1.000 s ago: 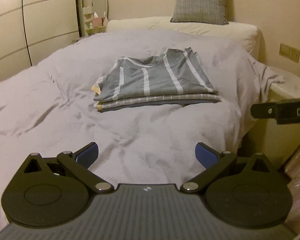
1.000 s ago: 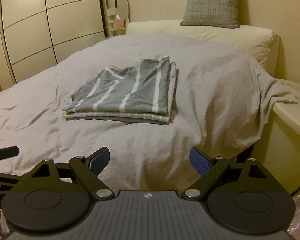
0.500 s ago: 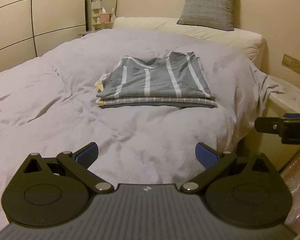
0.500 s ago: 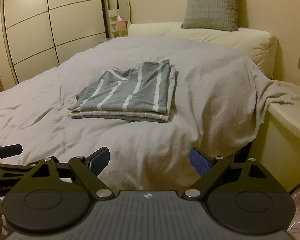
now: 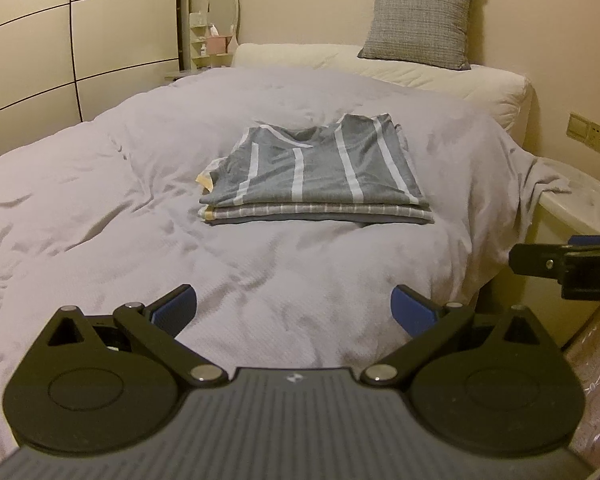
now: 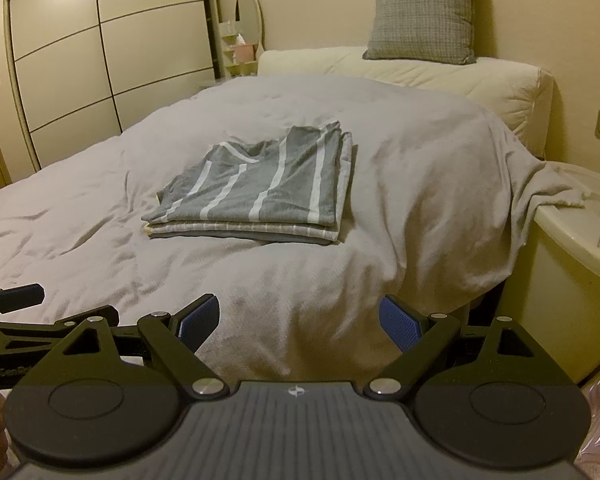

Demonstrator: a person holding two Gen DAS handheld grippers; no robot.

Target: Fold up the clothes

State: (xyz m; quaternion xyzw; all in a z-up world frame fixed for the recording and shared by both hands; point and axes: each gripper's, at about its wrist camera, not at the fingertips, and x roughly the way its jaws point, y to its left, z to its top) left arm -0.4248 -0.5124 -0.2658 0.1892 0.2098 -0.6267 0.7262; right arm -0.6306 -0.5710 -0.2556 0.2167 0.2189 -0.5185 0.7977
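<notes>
now the folded striped shirt [image 5: 316, 168] lies square on top of the stack [image 6: 244, 232] mid-bed, and since a second ago i've drawn both my left gripper [image 5: 294, 310] and right gripper [image 6: 300, 320] back from it, jaws wide and empty, so this garment looks done.

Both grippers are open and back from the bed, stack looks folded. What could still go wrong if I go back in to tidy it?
The stack lies on a soft, wrinkled duvet, so a nudge from the left gripper or right gripper could skew the layers. The top striped shirt is rumpled at its far edge; tugging there may undo the fold. The duvet droops over the bedside unit and could drag if snagged.
</notes>
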